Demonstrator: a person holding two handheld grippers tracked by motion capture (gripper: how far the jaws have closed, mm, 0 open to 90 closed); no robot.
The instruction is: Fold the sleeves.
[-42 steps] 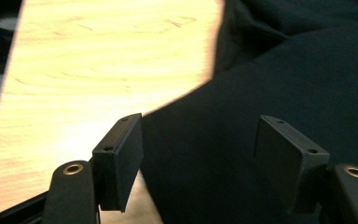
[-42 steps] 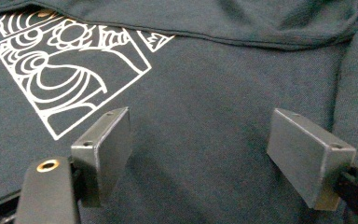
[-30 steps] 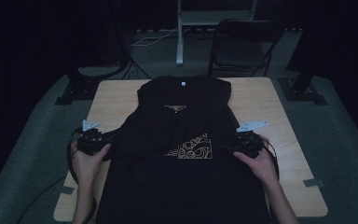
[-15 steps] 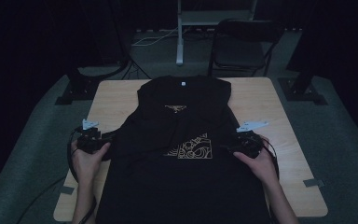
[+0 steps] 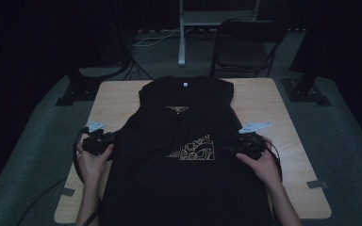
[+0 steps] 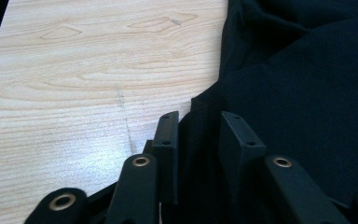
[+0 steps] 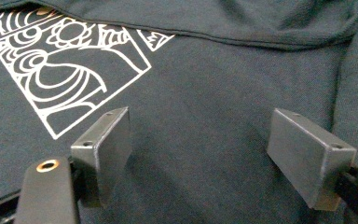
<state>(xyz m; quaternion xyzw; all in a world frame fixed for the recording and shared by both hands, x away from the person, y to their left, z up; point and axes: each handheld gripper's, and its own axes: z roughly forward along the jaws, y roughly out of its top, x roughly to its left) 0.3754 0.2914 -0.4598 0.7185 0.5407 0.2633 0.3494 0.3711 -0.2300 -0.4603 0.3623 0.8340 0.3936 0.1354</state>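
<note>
A: From the high view, why do the two hands sit where they do?

B: The black T-shirt (image 5: 181, 155) lies spread down the middle of the worktop (image 5: 264, 101), collar at twelve o'clock and hem toward six. The left gripper (image 5: 104, 141) is at its nine o'clock edge and the right gripper (image 5: 238, 146) at its three o'clock edge, which looks like a matched hold for folding or lifting both sides together.

A: And the left gripper view?

B: Its jaws have just been closing and now stand narrow, with a raised fold of the shirt's edge between them; the cloth looks pinched. Bare wood lies toward ten o'clock, dark fabric toward two.

A: The right gripper view?

B: There the jaws stand wide, resting over flat cloth with nothing gripped, probably waiting to bite.

A: How does the shirt look?

B: Dark, matte, softly creased, with a line-drawn print (image 7: 60, 70) at eleven o'clock of the right jaws; it shows gold near the shirt's centre in the high view, with a small emblem (image 5: 178, 109) above.
</note>
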